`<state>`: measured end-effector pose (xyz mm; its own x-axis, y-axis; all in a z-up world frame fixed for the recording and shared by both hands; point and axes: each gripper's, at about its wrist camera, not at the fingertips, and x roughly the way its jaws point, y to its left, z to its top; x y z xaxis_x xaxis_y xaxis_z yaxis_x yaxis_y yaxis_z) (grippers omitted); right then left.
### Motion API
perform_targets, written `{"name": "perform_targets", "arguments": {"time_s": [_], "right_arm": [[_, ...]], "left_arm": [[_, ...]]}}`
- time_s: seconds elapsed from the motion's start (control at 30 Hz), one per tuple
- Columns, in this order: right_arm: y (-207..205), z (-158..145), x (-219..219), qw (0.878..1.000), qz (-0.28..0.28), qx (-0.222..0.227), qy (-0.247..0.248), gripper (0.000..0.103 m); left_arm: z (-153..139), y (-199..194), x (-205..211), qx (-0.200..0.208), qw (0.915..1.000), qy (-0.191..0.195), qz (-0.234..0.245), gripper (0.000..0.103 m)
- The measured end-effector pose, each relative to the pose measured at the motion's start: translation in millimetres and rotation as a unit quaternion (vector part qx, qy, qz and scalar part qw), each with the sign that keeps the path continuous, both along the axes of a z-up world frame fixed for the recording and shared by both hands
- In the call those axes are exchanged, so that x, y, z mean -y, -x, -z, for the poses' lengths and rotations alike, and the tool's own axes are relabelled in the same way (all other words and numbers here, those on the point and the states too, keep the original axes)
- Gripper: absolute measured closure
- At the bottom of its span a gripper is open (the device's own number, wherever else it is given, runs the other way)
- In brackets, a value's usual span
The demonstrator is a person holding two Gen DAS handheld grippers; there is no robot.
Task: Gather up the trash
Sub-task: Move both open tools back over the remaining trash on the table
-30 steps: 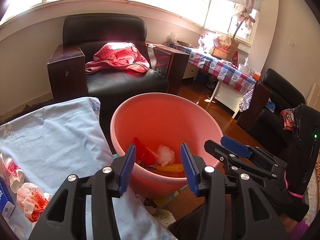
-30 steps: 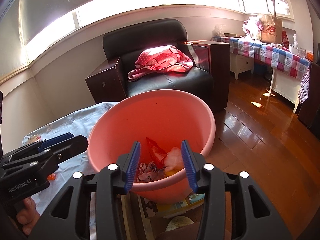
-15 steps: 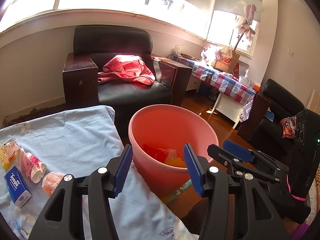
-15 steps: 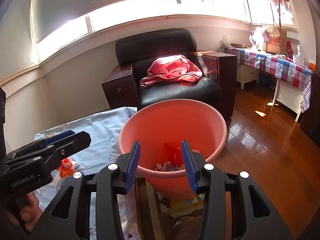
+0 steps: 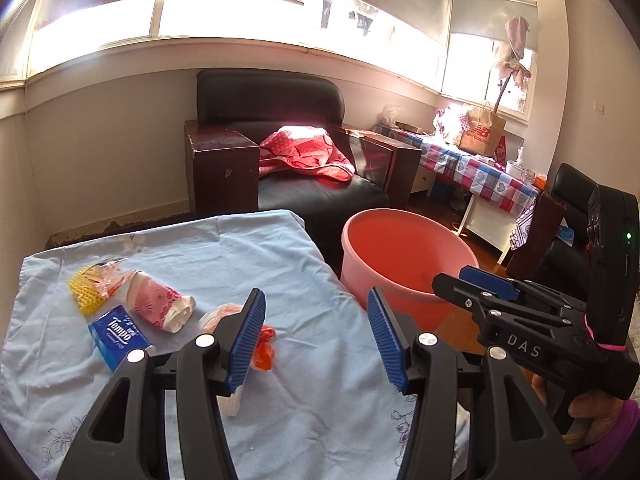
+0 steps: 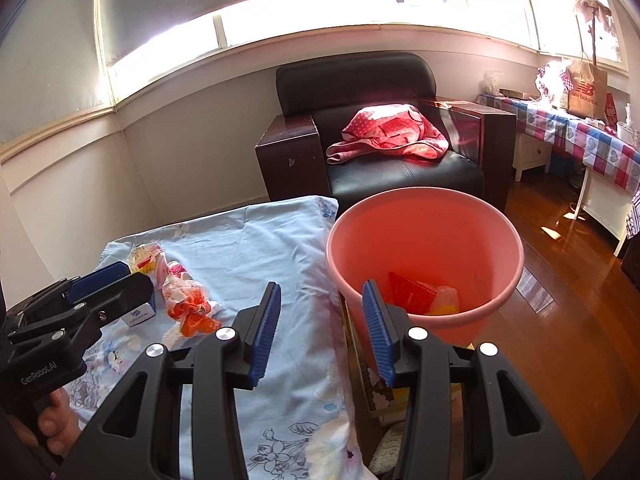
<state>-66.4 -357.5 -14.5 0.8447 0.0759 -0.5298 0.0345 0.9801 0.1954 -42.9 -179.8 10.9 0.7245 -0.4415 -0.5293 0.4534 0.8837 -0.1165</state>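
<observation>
Both grippers empty: left gripper [image 5: 316, 336] jaws spread wide, right gripper [image 6: 320, 330] jaws parted, nothing between either. Remaining trash is on the blue cloth [image 5: 248, 252]; the orange-and-white wrapper [image 5: 264, 344] lies just past my left fingertip, slightly left of centre. I'd take it left-handed; the right points at the pink bucket [image 6: 496, 300].

Bright windows [image 6: 304, 36] light a black armchair [image 6: 380, 136], glossy wooden floor [image 6: 560, 320] and checked-cloth side table [image 6: 592, 140].
</observation>
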Motion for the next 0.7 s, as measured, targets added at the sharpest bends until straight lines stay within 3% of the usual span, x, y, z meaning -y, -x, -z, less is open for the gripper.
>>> {"name": "perform_targets", "arguments": {"time_s": [0.37,0.7], "right_arm": [[-17,12,-47,0.997,-0.068,-0.034,-0.014,0.060],[-48,20,-89,0.988,-0.140,-0.061,-0.024,0.060]], "left_arm": [[25,8,-74,-0.020,0.9974,-0.015,-0.068,0.051],[40,-14,-113,-0.048,0.9914,-0.016,-0.120,0.051]]}}
